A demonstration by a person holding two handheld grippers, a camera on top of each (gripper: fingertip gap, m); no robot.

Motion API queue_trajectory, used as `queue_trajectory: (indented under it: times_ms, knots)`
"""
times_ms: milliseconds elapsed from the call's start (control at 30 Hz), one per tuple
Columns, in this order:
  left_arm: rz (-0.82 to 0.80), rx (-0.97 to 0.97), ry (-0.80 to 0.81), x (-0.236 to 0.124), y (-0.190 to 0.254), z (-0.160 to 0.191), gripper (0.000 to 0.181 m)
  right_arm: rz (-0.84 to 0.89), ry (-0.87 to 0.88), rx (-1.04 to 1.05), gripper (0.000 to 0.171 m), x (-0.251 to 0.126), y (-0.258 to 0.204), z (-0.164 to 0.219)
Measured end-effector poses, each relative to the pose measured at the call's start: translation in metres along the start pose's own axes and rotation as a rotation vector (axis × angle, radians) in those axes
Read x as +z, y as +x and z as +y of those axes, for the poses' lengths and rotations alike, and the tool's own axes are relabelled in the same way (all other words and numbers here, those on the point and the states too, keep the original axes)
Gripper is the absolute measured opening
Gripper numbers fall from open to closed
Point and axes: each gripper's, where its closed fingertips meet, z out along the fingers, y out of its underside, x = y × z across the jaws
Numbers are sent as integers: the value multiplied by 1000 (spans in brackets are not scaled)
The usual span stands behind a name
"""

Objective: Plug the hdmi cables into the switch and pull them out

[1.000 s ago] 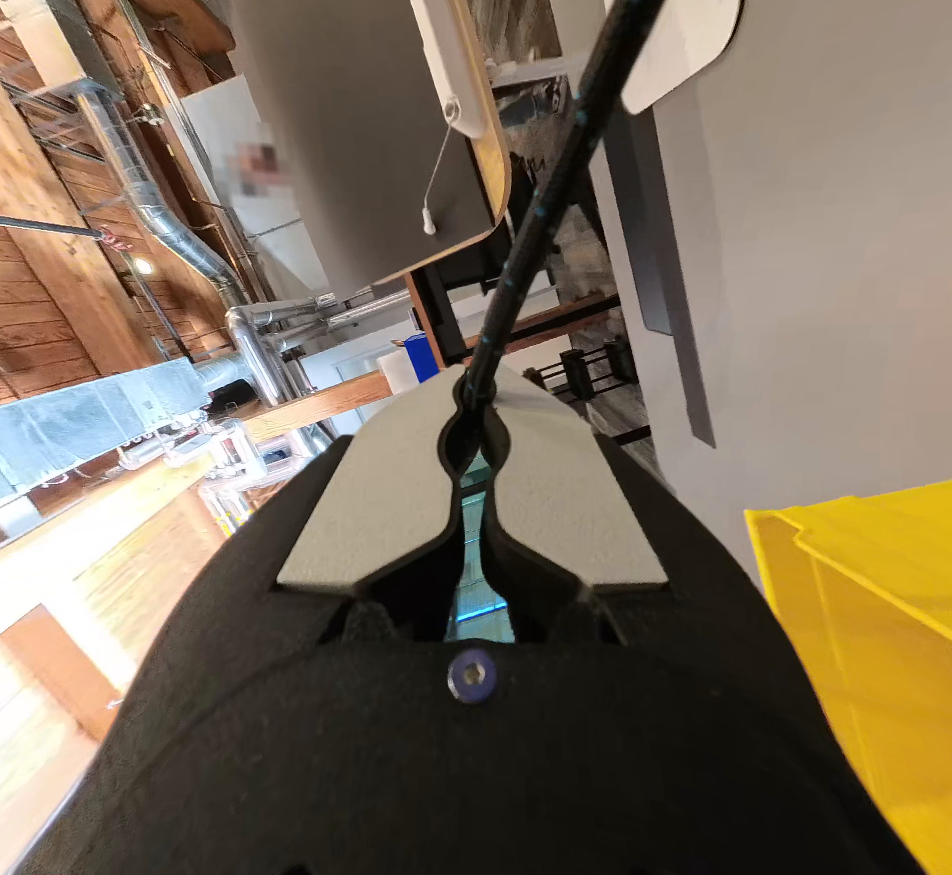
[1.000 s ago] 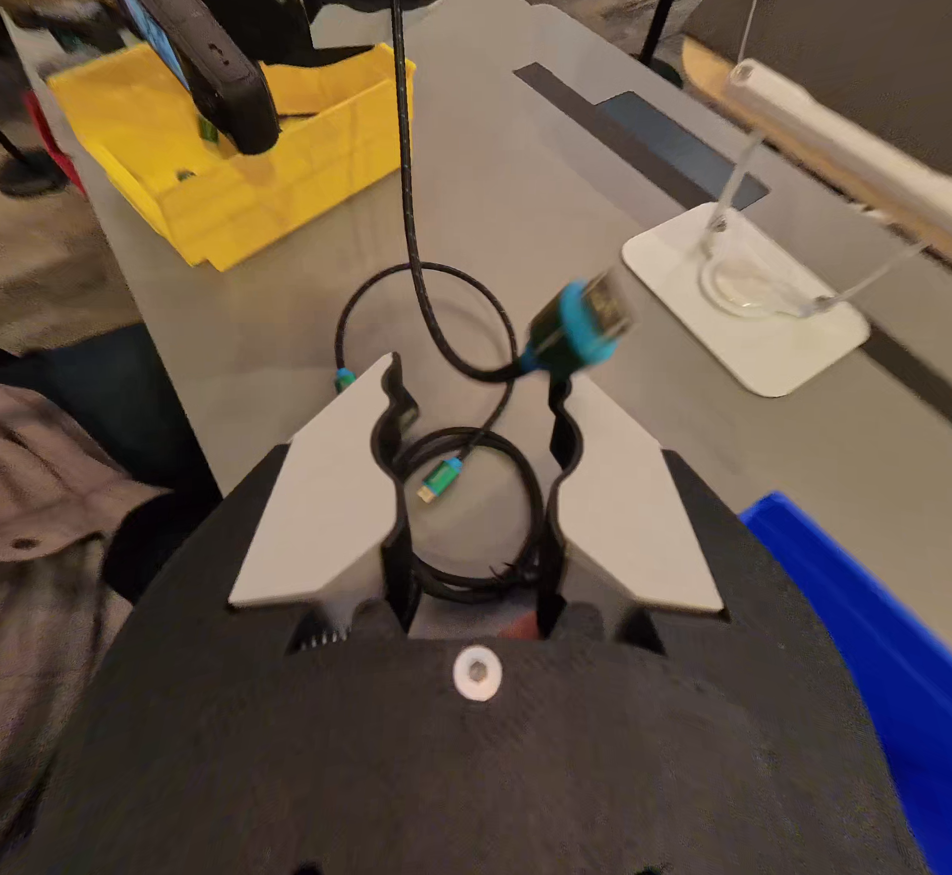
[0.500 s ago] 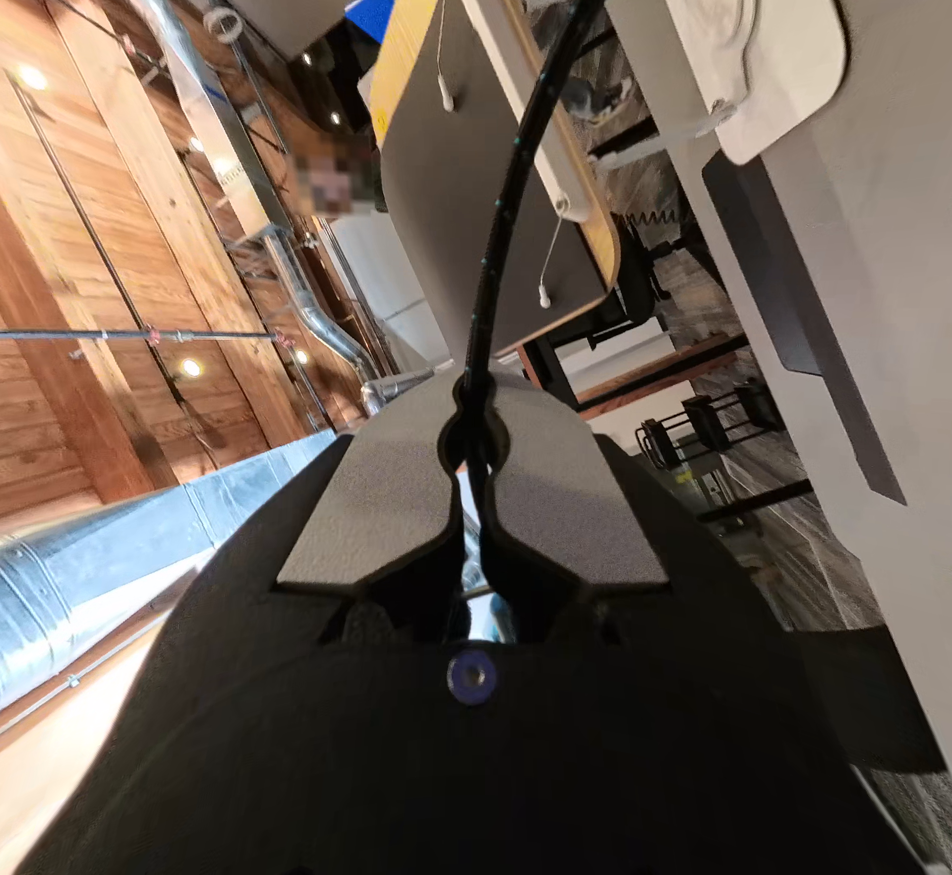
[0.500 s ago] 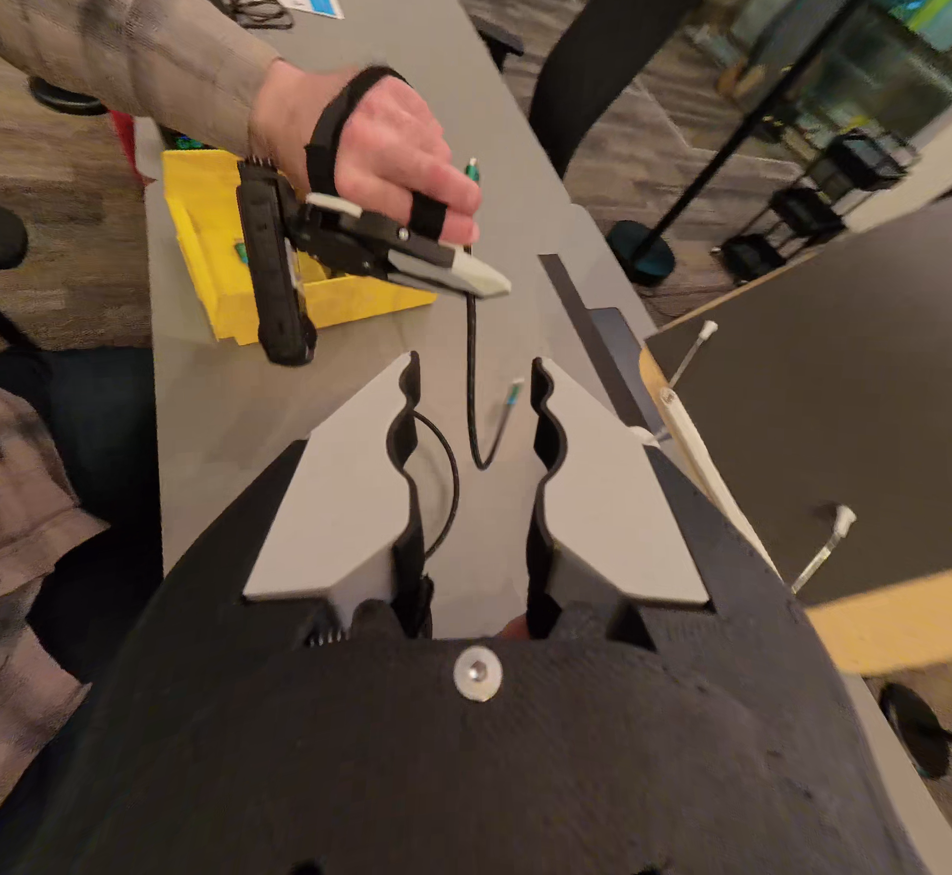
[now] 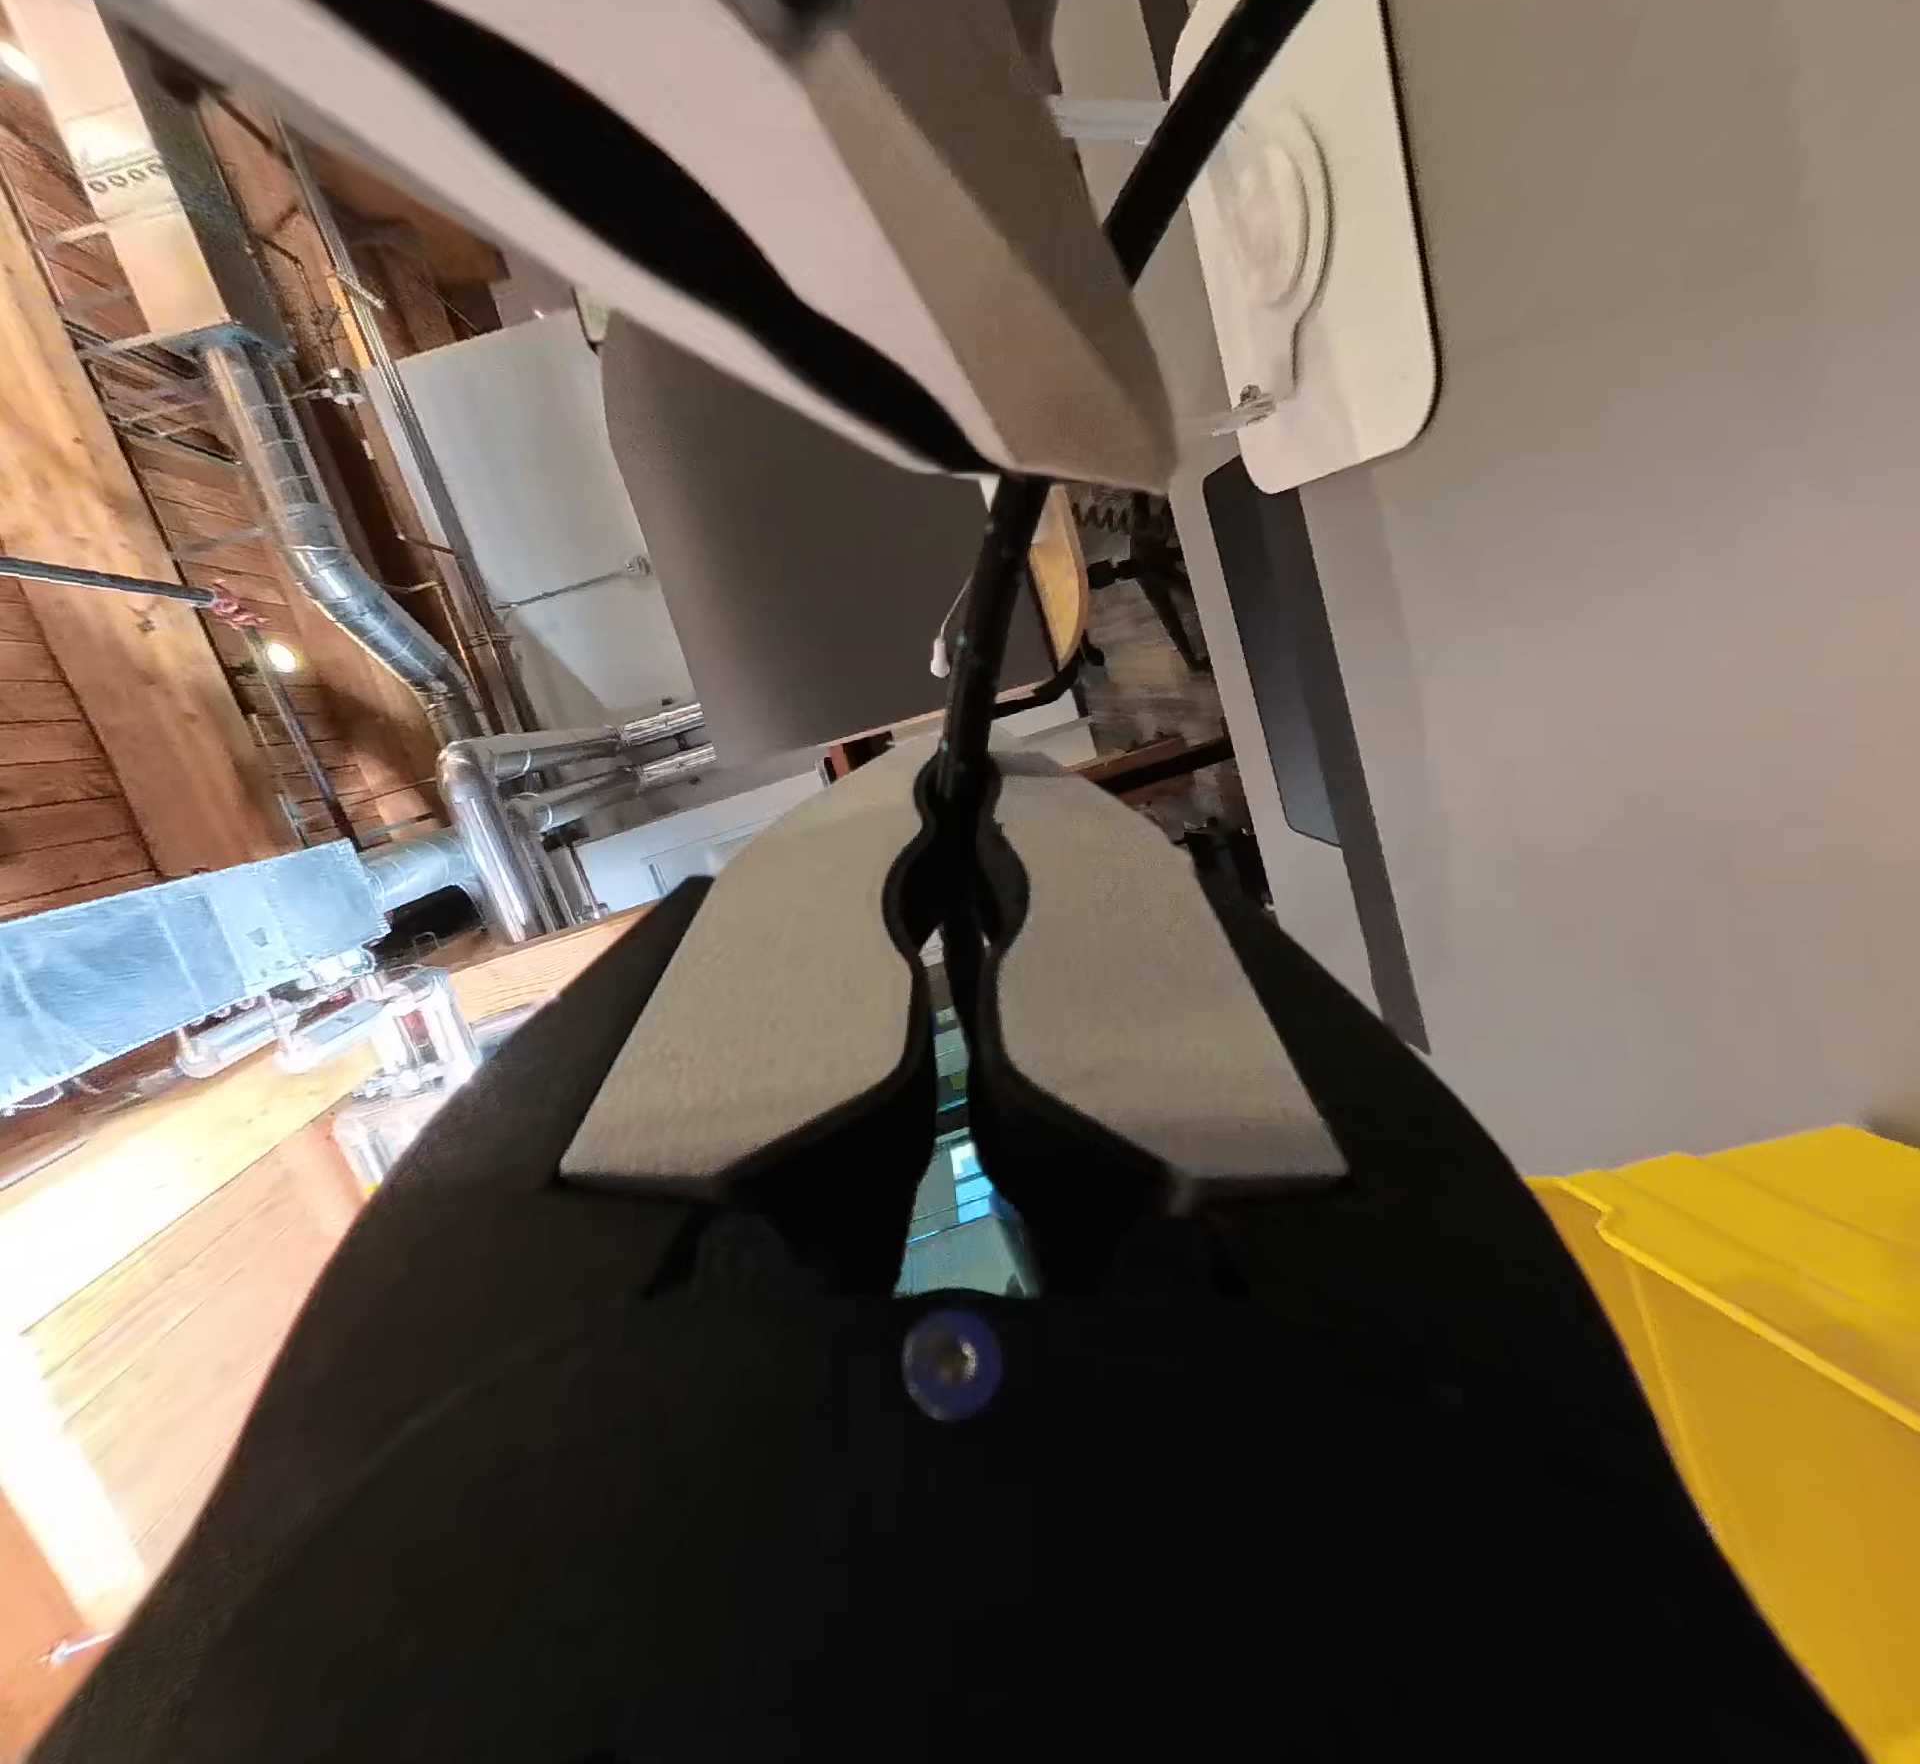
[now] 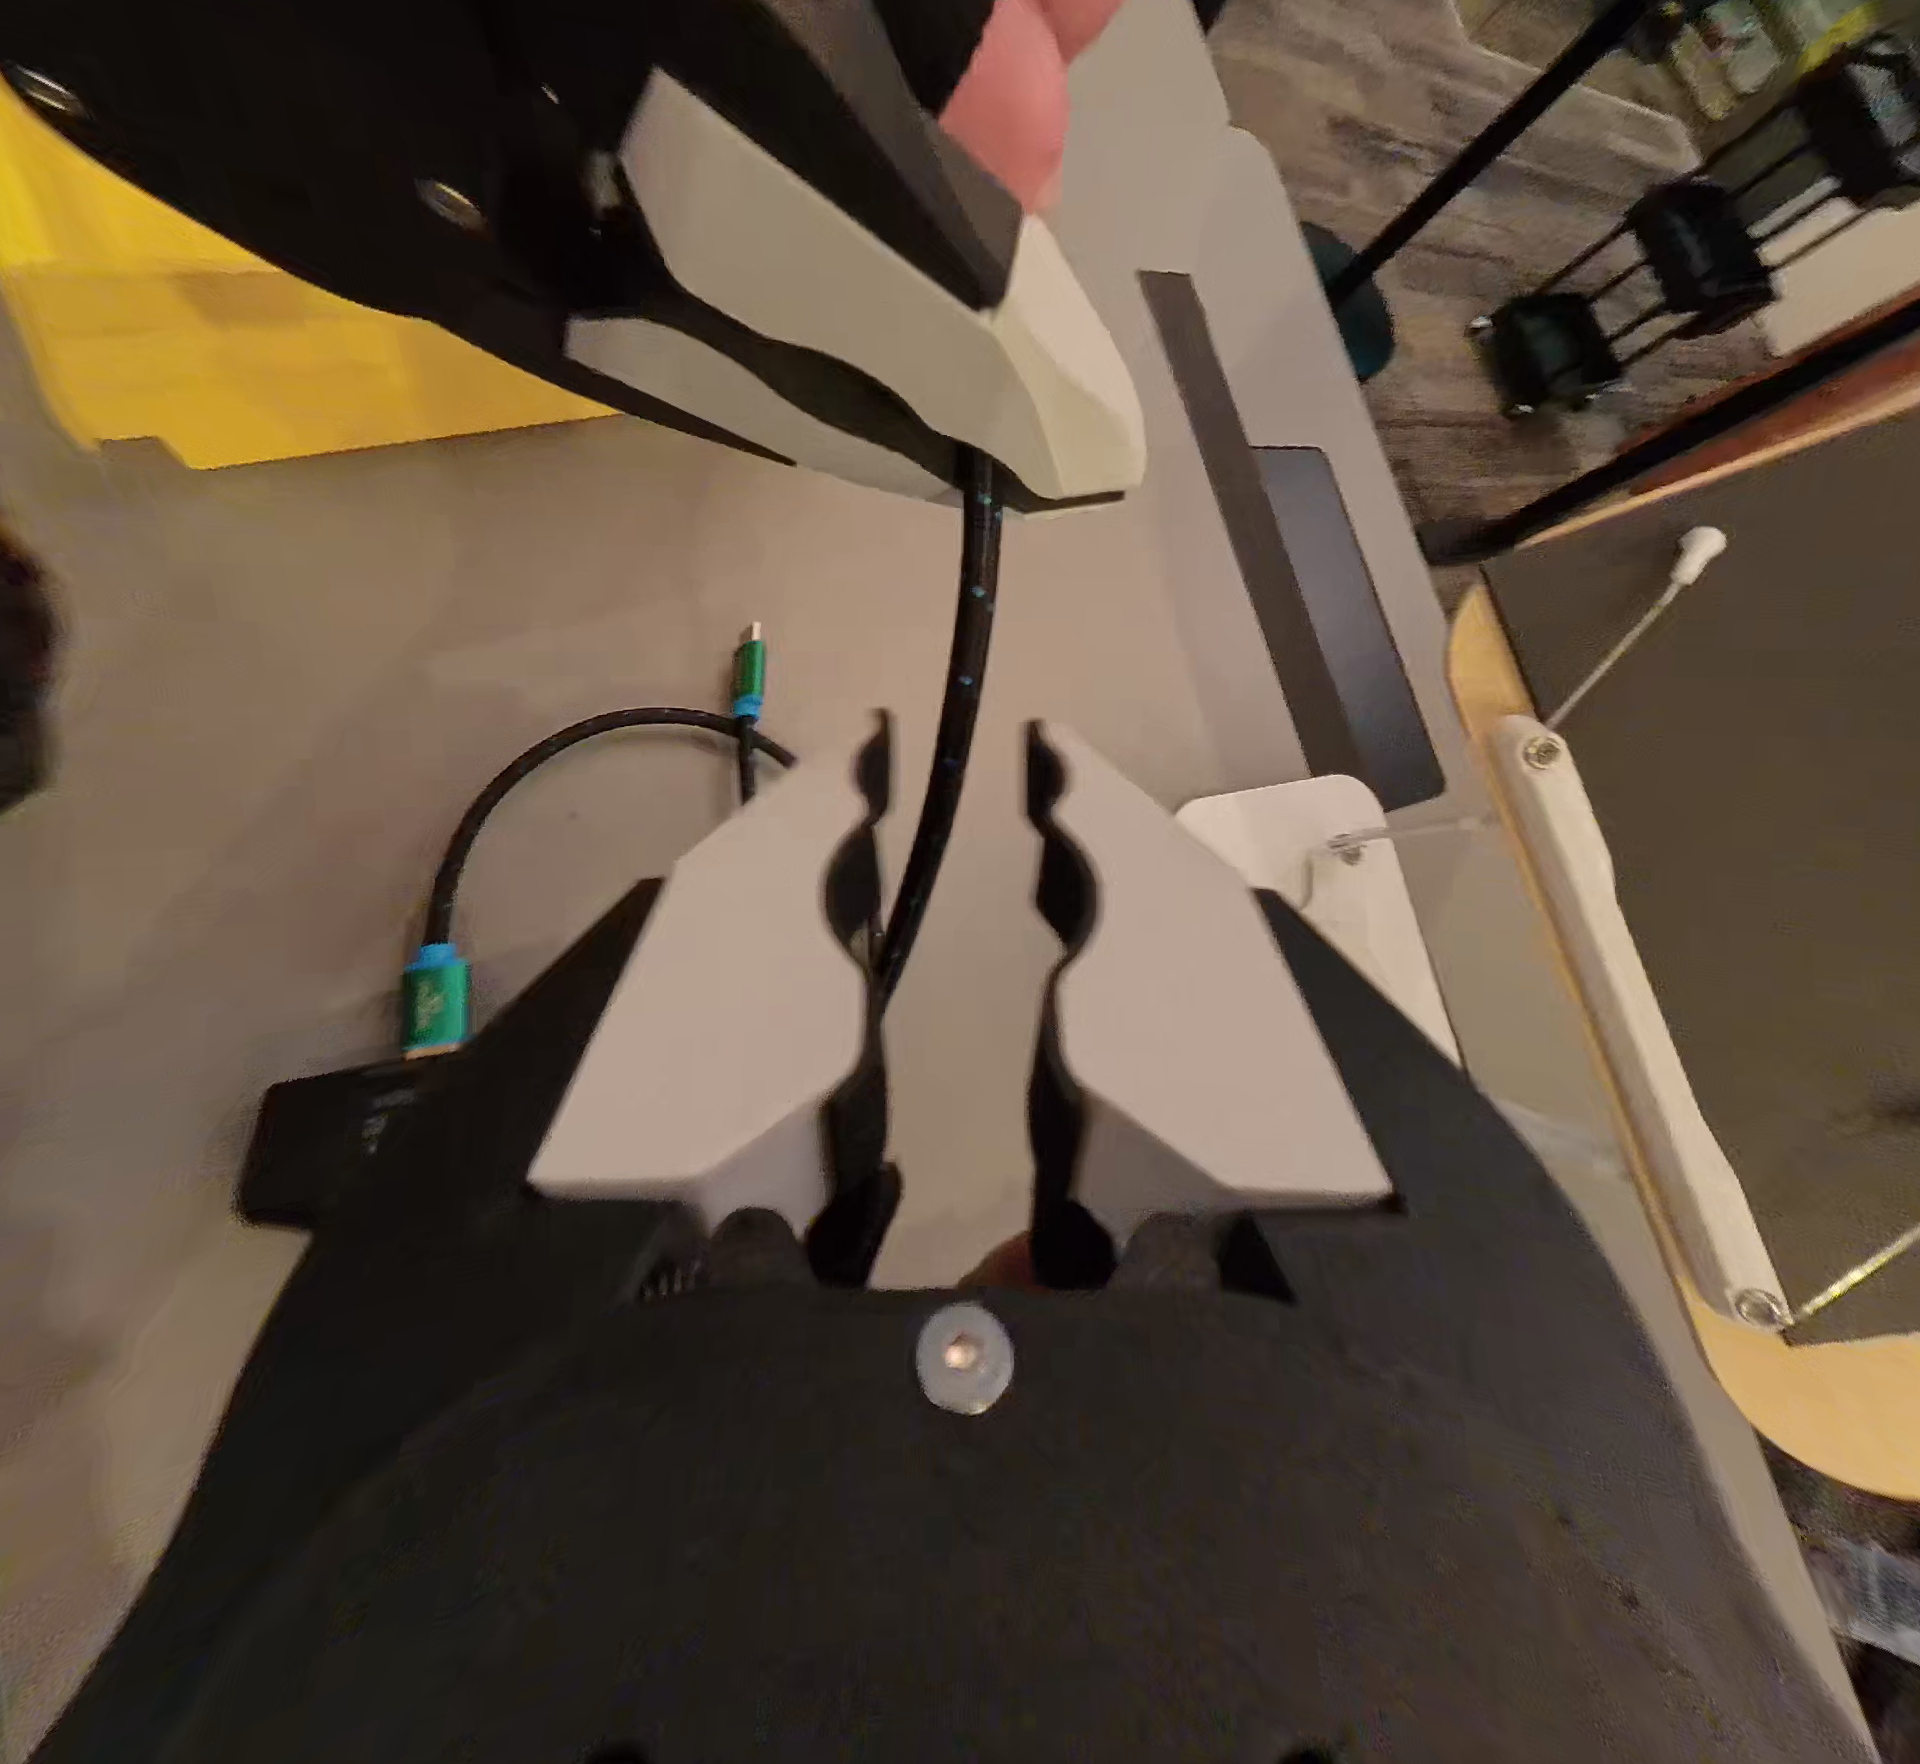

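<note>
Left gripper [image 5: 958,805] clamps cable [image 6: 961,706] (right gripper [image 6: 956,748] straddles it).

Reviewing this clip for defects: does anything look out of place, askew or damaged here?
Nothing looks damaged. The left gripper is shut on the braided cable, which hangs between the open right gripper's fingers. A second cable is plugged into the black switch.

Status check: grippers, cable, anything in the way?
Left gripper shut on black braided cable. Right gripper open, fingers astride the hanging cable, not gripping. Second cable plugged into black switch. Nothing blocking.
</note>
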Motion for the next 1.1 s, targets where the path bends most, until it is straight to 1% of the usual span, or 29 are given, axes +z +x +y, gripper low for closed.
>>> queue_trajectory:
  times_ms: [33, 133, 233, 300, 367, 400, 467, 533, 600, 633, 733, 800, 933, 1000, 1033, 1100]
  knots:
    - [3, 6, -7, 0, 0, 1, 0, 17, 9, 3, 4, 3, 1, 1]
    - [-5, -48, -4, -1, -4, 2, 0, 26, 70, 47, 3, -1, 5, -3]
    - [-50, -140, 13, -5, -20, 3, 0, 44, 173, 113, 3, -15, 14, -15]
    - [-75, -191, -15, -9, -34, 8, 11, 103, 180, 127, 3, -23, 25, -13]
    - [-55, -272, -33, -14, -43, 15, 27, 137, 205, 161, 3, -31, 34, -10]
    - [-46, -328, -29, -17, -48, 18, 31, 148, 226, 185, 2, -36, 37, -9]
    - [-3, -470, 18, -27, -51, 15, 24, 191, 249, 204, 3, -45, 44, -6]
    - [107, -657, 95, -37, -45, 2, 23, 253, 276, 204, 2, -56, 48, -7]
    - [236, -873, 201, -46, -37, -18, 29, 318, 301, 187, 2, -65, 50, -10]
    - [308, -979, 260, -50, -32, -29, 36, 337, 317, 170, 3, -69, 48, -13]
    - [447, -1312, 391, -53, -33, -47, 46, 401, 344, 95, 3, -75, 37, -22]
    - [525, -1513, 437, -49, -32, -53, 53, 427, 369, 80, 3, -78, 30, -27]
    - [632, -1829, 539, -40, -32, -61, 64, 441, 401, 37, 3, -80, 15, -34]
    - [686, -1961, 668, -44, -42, -65, 62, 443, 386, 10, 3, -76, 9, -31]
    - [665, -2016, 713, -44, -48, -62, 58, 437, 384, 3, 3, -73, 5, -30]
    - [597, -2067, 783, -45, -60, -55, 42, 417, 396, -8, 3, -69, -3, -30]
